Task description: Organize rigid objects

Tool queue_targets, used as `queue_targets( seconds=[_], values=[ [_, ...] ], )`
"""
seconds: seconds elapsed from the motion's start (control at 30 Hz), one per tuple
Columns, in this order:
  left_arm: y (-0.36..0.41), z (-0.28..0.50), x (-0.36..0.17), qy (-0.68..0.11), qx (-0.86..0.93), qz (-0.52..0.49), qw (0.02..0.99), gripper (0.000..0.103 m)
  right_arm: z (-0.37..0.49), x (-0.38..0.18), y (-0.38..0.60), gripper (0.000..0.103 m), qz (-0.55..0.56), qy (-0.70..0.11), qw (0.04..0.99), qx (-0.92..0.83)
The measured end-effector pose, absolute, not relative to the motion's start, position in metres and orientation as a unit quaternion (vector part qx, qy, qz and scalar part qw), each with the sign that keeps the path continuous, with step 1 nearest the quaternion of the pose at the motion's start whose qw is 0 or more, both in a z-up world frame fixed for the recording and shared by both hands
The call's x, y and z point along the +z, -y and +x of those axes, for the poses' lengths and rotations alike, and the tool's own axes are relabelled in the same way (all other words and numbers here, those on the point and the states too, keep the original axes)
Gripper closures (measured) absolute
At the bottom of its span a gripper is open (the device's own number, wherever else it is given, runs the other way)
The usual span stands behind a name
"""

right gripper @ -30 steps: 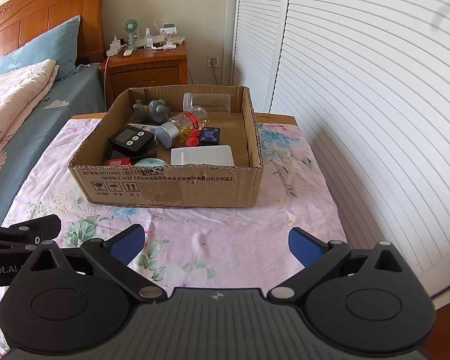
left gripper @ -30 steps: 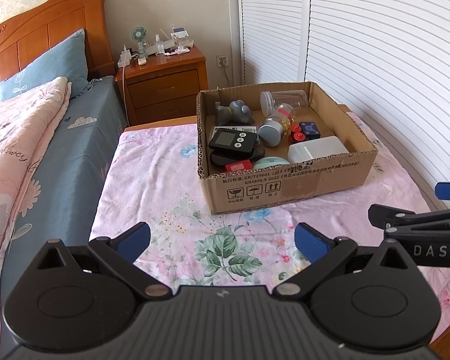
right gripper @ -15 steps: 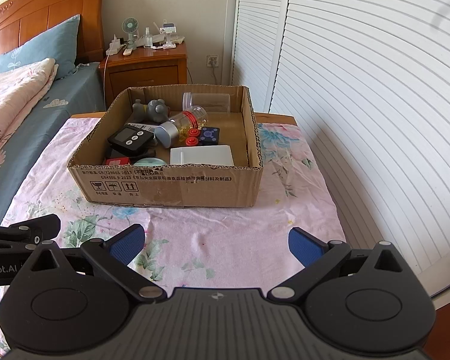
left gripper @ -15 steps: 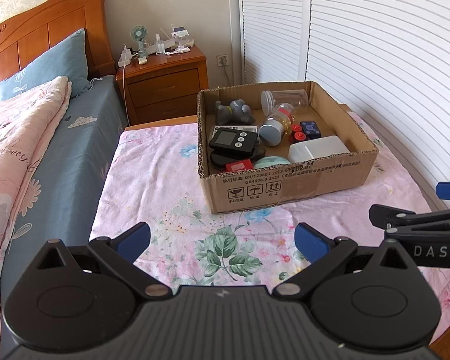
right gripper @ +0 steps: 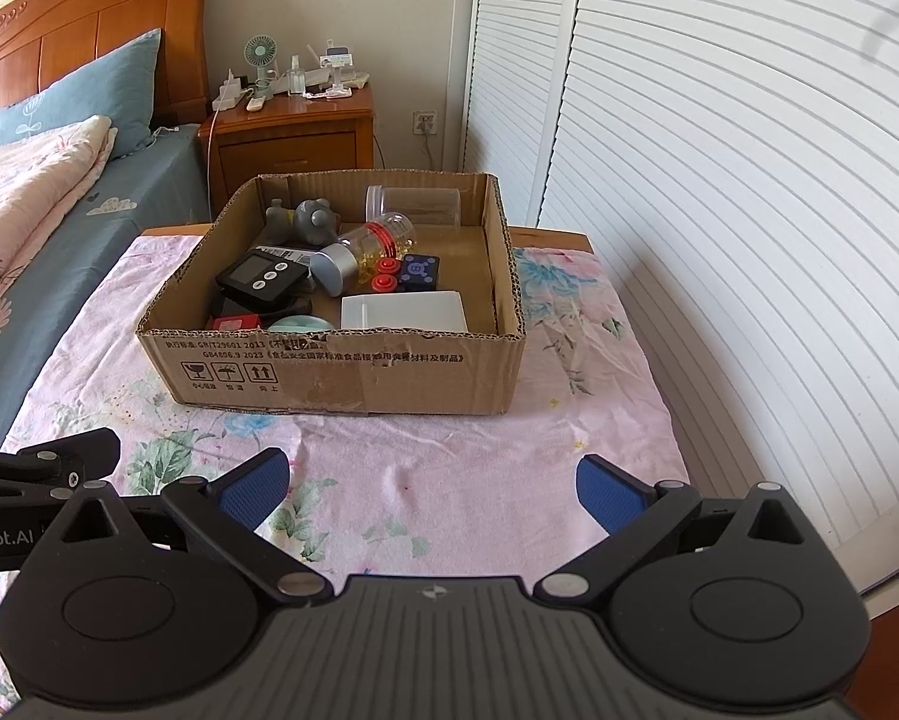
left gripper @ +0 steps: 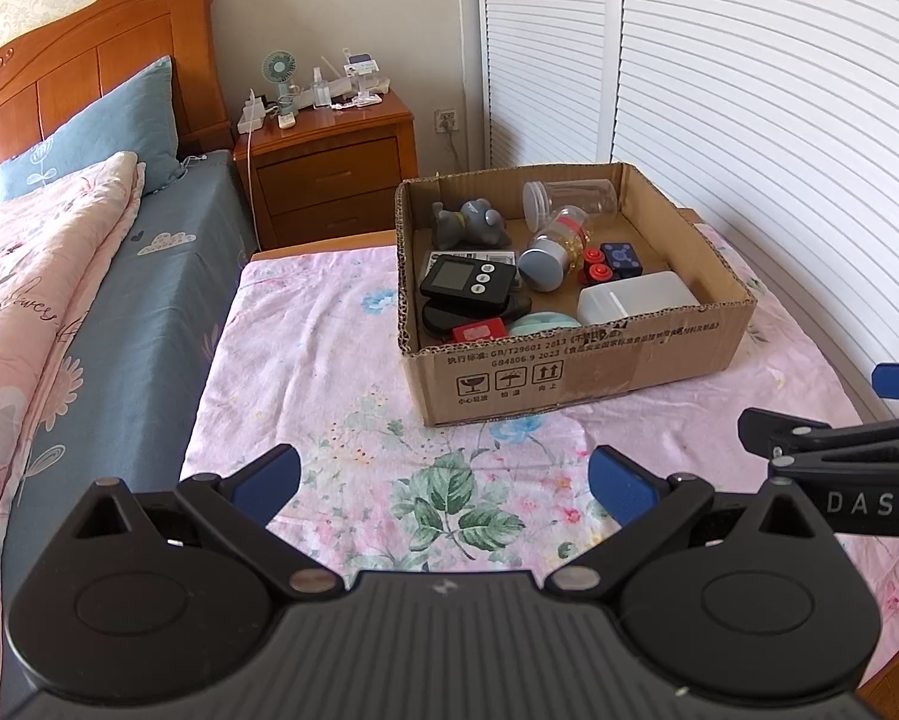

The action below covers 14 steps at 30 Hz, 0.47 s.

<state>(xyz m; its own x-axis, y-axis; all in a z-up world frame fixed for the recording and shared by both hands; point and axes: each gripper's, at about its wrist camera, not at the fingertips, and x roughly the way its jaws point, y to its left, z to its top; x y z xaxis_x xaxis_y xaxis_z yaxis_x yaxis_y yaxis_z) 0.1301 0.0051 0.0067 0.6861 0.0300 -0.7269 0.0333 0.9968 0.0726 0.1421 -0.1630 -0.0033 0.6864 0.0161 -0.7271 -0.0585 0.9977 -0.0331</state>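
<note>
Brown cardboard box on pink floral cloth; blue-padded black tongs.

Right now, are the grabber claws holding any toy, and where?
Nothing is held. The left gripper and right gripper are both open, hovering short of the cardboard box.

A low table covered by a pink floral cloth lies under and ahead of both claws. Its wooden edge shows at the far end and at the near right corner. Directly on the cloth stands one thing, a cardboard box, open-topped, ahead of the right claw and ahead and to the right of the left claw. The cloth between the claws and the box is bare, with a slight wrinkle just beyond the right claw.
</note>
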Motion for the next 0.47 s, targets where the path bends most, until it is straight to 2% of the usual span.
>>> queue_targets(
  seconds=[0.47],
  values=[
    [-0.0048, 0.1298, 0.0067, -0.397, -0.001, 0.04, 0.917, 0.001, 0.142, -0.0021, 0.1641, 0.0, -0.027, -0.396, 0.918, 0.02]
  ],
)
